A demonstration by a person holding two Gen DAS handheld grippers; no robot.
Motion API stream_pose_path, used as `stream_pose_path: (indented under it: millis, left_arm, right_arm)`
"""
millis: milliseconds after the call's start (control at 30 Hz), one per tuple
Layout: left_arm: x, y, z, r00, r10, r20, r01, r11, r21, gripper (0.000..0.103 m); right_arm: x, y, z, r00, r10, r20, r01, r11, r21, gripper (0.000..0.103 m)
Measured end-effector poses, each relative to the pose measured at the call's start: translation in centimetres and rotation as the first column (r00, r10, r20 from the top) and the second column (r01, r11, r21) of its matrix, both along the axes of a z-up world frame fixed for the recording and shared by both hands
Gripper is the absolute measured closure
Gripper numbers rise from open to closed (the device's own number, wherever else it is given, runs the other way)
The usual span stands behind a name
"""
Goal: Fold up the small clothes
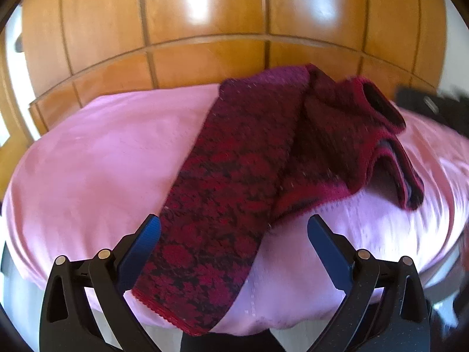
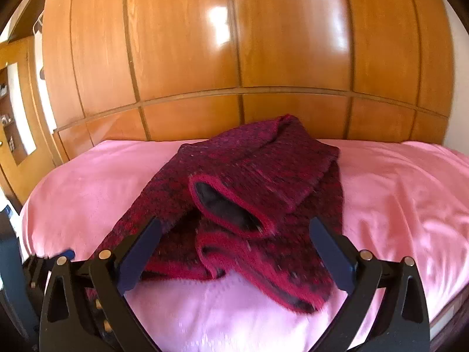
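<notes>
You are holding both tongs wide apart and gripping nothing: the left gripper (image 1: pixel 234 228) is hovering over the long patterned strip, the right gripper (image 2: pixel 236 231) over the bunched end. The red and black knitted garment (image 1: pixel 263 158) is lying on the pink bedspread (image 1: pixel 96 158), its narrow hemmed end (image 1: pixel 176 316) hanging at the near edge of the bed and the rest heaped toward the far right side, in front of the wooden wardrobe (image 1: pixel 205 23).

The hem is already overhanging that near edge, so a pull toward you is likely dragging the whole piece off. The cuffed opening (image 2: pixel 231 205) is sitting on doubled layers; closing there, you are risking pinching several thicknesses, or the bedspread beneath, and folding in a lump. The loose knit is probably stretching under a one-sided tug.

No brand, label or writing is readable.
</notes>
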State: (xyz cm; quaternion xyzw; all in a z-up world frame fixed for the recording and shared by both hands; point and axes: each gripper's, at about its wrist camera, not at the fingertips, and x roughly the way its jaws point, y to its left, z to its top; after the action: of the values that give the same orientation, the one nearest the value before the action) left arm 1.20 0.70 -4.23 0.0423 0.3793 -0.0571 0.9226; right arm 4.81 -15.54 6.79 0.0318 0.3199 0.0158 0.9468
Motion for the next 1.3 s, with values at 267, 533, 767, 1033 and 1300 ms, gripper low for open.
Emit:
stream_pose_path:
  millis: [267, 533, 767, 1033, 1300]
  left_arm:
    - [1.1, 1.5, -2.7, 0.996, 0.008, -0.083, -0.009, 1.0, -0.012, 0.041]
    - [0.9, 3.6, -0.9, 0.996, -0.072, -0.05, 0.063, 0.983, -0.174, 0.094]
    - [3.3, 8.0, 4.0, 0.998, 0.009, 0.059, 0.005, 0.973, -0.232, 0.096]
    - [13.1, 13.9, 7.9, 0.978, 0.181, 0.105, -0.16, 0.971, -0.179, 0.097]
    - [25.3, 20.5, 8.6, 0.915, 0.4, 0.043, -0.396, 0.914, -0.084, 0.097]
  right_arm:
    - [6.3, 1.9, -2.6, 0.991, 0.084, -0.104, -0.089, 0.995, -0.046, 0.061]
    - [6.5, -2.7, 0.6, 0.996, 0.046, -0.07, -0.041, 0.996, 0.073, 0.088]
    - [7.5, -12.4, 3.9, 0.984, -0.176, 0.001, 0.175, 0.981, 0.079, 0.09]
    - [12.0, -23.9, 3.1, 0.891, -0.454, -0.023, 0.453, 0.891, -0.037, 0.091]
    - [16.4, -34.2, 1.5, 0.742, -0.665, -0.084, 0.648, 0.744, -0.16, 0.091]
